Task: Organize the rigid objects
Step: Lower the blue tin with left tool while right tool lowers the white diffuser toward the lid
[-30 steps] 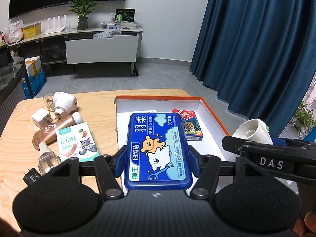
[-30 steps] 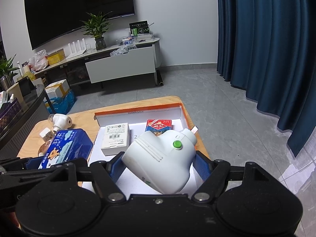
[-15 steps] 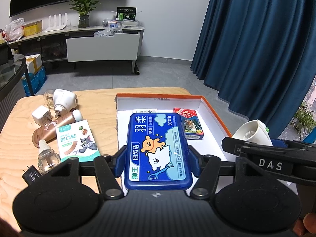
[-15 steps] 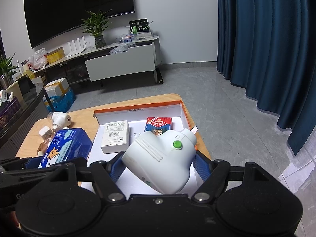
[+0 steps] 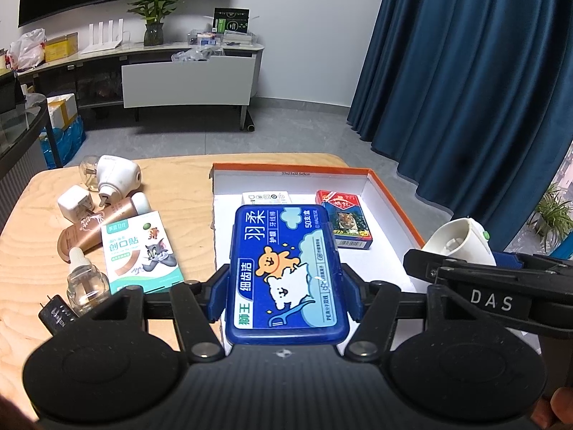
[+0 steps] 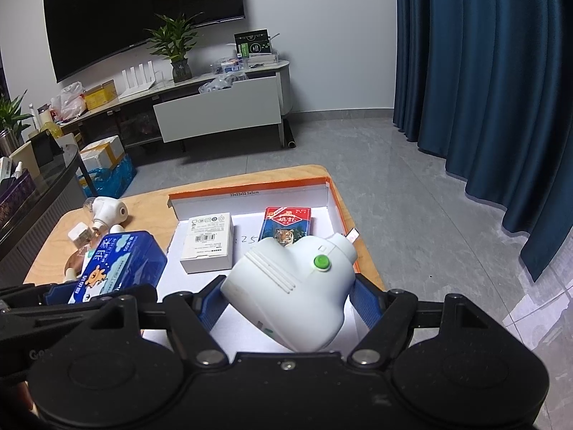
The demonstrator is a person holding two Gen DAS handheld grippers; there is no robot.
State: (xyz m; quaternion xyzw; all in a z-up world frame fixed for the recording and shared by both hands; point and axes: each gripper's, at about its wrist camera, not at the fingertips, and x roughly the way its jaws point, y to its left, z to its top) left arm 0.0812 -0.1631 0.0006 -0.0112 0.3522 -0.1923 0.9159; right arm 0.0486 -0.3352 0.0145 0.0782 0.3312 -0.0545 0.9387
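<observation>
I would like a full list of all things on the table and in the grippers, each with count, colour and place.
Floss-pick case: 1, blue, in left gripper.
Plug-in device: 1, white, in right gripper.
Box: 1, orange-rimmed, table right.
Card pack: 1, red-blue, inside box.
Carton: 1, white, inside box.
Bandage packet: 1, green-white, table left.
Tube: 1, bronze, table left.
Left gripper: 1, black.
Right gripper: 1, black.

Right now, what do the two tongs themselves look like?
Both tongs are matte black, with two round discs at the base, angled linkage bars with silver pivot screws, and blue finger pads. The right tongs, seen from the left wrist view, carry white "DAS" lettering. A bare fingertip shows at that view's lower right corner; no sleeves or cables visible.
</observation>
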